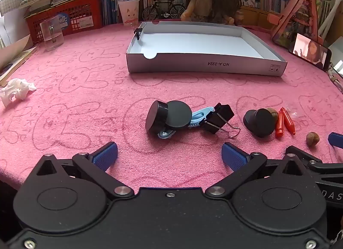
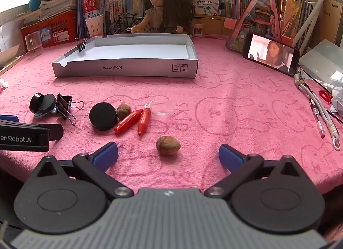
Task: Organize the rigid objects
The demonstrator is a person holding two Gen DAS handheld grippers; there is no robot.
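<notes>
Your target is the shallow white cardboard tray (image 2: 126, 68) at the back of the pink bunny-print towel (image 2: 235, 109); it holds nothing but a small black binder clip (image 2: 81, 44) on its left wall. Left gripper (image 1: 169, 156) and right gripper (image 2: 168, 155) both hang fully open, holding nothing. I'd go right first: the brown hazelnut (image 2: 168, 145) lies alone just ahead of its jaws. Straddle it, close gently; it'll likely roll. The left then faces the black round caps (image 1: 168, 116) piled with the large black binder clip (image 1: 218, 118); take the outermost piece.
</notes>
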